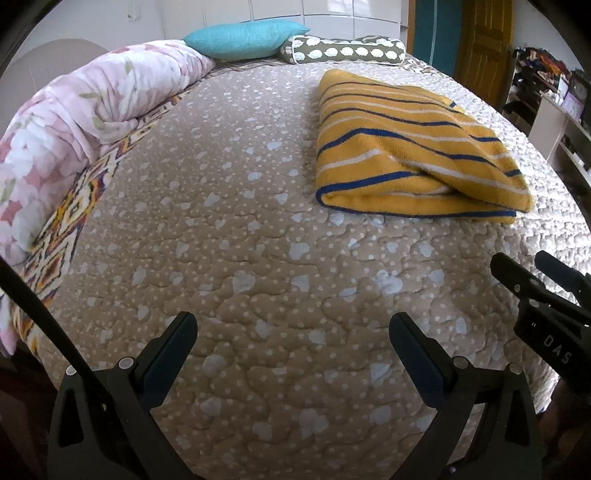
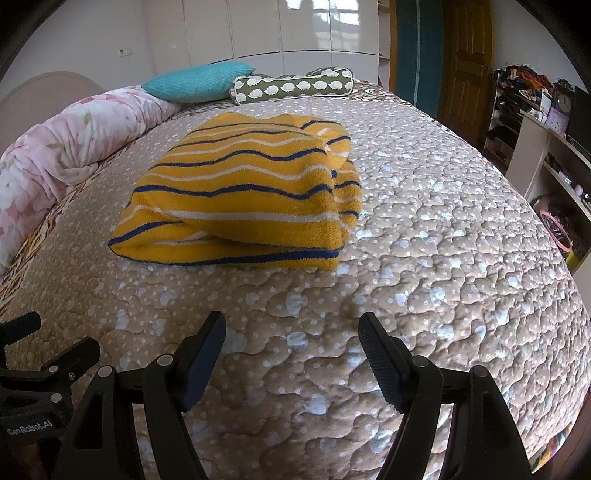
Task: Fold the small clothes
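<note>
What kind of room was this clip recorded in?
Most likely a home bedroom: a bed under a quilted cover, a teal pillow and bolster at its far end, and white wardrobe doors behind.

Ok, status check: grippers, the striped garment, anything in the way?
Left gripper open, empty. Right gripper open, empty, both over bare quilt. Yellow striped garment lies folded ahead, untouched. Nothing between grippers and garment.

Left tool (image 1: 293, 332) held above the dotted beige bed quilt (image 1: 229, 229), jaws spread wide with nothing between them; folded yellow striped garment (image 1: 413, 147) lying farther back right, well apart; rolled floral comforter (image 1: 74, 122) along left edge; teal pillow (image 1: 243, 38) and patterned bolster (image 1: 343, 51) at the head; right tool (image 1: 532, 291) entering at right edge.
</note>
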`<state>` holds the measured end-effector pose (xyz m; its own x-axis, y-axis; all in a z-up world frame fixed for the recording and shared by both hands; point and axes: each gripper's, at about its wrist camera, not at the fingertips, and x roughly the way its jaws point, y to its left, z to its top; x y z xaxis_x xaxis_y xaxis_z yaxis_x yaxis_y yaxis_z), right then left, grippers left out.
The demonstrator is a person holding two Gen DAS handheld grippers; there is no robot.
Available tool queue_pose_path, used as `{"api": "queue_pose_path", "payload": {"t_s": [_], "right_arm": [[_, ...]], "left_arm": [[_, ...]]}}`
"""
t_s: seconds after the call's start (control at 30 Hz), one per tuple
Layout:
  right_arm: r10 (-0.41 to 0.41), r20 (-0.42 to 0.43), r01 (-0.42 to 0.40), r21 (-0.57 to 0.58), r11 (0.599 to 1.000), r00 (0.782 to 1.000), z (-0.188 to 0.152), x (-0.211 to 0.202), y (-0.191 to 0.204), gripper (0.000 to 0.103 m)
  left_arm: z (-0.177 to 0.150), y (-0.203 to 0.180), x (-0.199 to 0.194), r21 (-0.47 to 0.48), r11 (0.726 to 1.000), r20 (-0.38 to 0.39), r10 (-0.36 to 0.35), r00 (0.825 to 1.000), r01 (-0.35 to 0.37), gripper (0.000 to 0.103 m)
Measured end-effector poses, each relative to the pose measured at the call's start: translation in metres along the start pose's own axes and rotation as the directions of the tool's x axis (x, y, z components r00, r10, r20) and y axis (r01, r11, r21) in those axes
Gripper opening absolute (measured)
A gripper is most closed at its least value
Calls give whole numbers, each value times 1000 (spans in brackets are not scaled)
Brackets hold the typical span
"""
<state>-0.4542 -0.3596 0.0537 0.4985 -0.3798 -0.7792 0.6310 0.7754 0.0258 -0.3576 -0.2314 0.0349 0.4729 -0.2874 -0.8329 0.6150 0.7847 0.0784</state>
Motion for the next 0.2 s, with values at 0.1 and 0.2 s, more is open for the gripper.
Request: {"api": "queue_pose_path", "payload": {"t_s": [0.1,0.2], "right_arm": [[1,-3,-1,1,1000,1000,-1,0,0,79],[1,-4,-1,1,1000,1000,-1,1,-1,80]], "left_arm": [[1,1,-1,-3,1000,4,2,1000,-2,103],[0,1,-1,-2,1000,4,5,1000,-5,103]]}}
